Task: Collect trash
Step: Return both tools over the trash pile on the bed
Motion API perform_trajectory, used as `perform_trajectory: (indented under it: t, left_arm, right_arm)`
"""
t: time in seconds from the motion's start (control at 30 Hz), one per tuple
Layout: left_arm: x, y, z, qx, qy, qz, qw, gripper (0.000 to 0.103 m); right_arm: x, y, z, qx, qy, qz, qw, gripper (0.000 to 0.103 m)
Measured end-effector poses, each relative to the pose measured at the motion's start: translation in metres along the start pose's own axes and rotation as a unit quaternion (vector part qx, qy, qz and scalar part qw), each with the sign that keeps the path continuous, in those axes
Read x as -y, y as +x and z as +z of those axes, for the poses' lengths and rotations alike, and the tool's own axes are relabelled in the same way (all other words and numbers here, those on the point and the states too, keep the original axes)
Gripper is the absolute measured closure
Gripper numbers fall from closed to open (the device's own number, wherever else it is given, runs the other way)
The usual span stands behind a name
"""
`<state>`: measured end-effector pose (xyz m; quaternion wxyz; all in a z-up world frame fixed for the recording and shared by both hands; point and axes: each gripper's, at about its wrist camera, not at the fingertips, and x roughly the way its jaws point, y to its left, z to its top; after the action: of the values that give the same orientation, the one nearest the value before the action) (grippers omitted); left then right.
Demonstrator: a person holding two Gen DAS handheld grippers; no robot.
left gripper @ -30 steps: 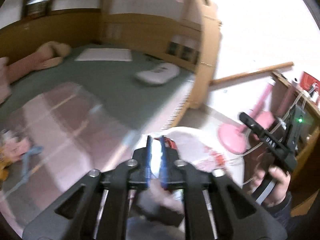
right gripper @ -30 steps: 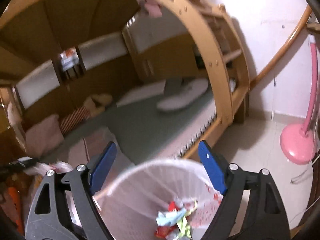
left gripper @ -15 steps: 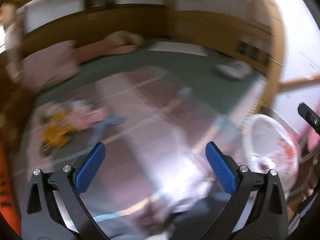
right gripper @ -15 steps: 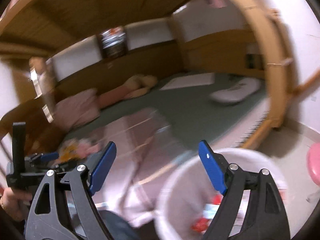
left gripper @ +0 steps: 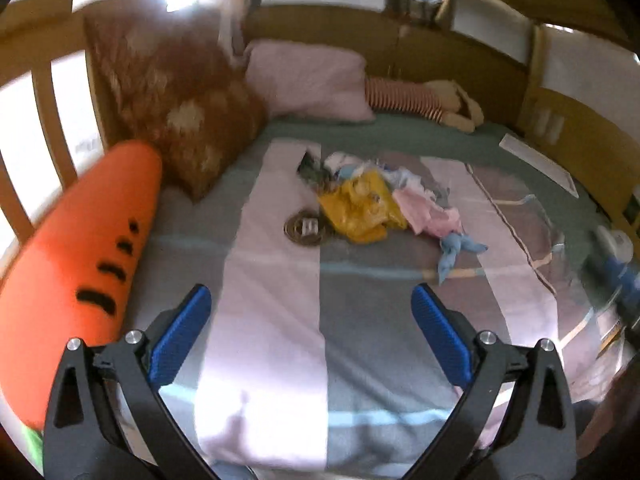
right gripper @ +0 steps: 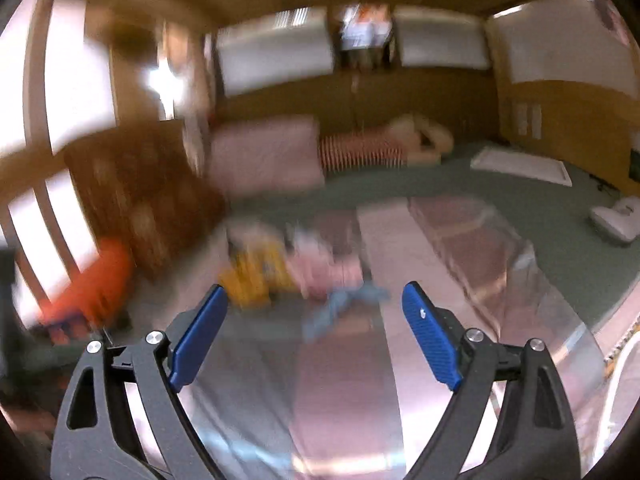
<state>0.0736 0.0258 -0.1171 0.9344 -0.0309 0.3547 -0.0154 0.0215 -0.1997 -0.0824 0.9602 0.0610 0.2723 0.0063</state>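
Right wrist view: heavily smeared by motion blur; the trash pile (right gripper: 288, 272) on the bed (right gripper: 520, 208) is showing only as yellow, pink and blue smudges. A white rim at the lower right edge is cut off by the frame and cannot be identified.

Left wrist view: sharper. The trash pile (left gripper: 372, 200) is lying mid-bed on the striped blanket (left gripper: 280, 300), well ahead of both grippers; a yellow wrapper (left gripper: 356, 208), pink scraps and a blue scrap (left gripper: 456, 248) are standing out, and a round dark item (left gripper: 304, 228) is sitting just beside them. The carrot cushion (left gripper: 80, 248) is being cropped at the left edge.

Left gripper (left gripper: 308, 336): jaws standing wide, nothing between them.
Right gripper (right gripper: 316, 336): jaws wide and opening further, nothing between them.

Change: a second ago both views were facing the lined bin and the left jaws were nearly closed; now both are facing the pillow end of the bed.
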Motion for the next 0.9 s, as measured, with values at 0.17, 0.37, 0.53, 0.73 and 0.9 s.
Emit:
perform_trajectory:
  t: [0.17, 0.37, 0.53, 0.73, 0.9]
  left_arm:
    - [0.003, -0.001, -0.002, 0.014, 0.021, -0.001, 0.9997, 0.003]
    - [0.01, -0.002, -0.005, 0.011, 0.019, -0.008, 0.9997, 0.003]
    - [0.016, 0.0, -0.007, 0.004, 0.026, -0.011, 0.9996, 0.003]
    - [0.016, 0.001, -0.008, 0.002, 0.03, -0.011, 0.9995, 0.003]
    - [0.017, 0.002, -0.009, -0.002, 0.031, -0.012, 0.9994, 0.003]
  right_arm:
    - [-0.002, 0.003, -0.002, 0.0, -0.012, -0.011, 1.0, 0.012]
    - [0.006, 0.009, -0.006, -0.011, -0.006, -0.016, 1.0, 0.012]
    - [0.007, 0.013, -0.006, -0.015, -0.009, -0.018, 1.0, 0.012]
    - [0.007, 0.013, -0.006, -0.015, -0.008, -0.019, 1.0, 0.012]
    - [0.006, 0.013, -0.005, -0.016, -0.007, -0.019, 1.0, 0.012]
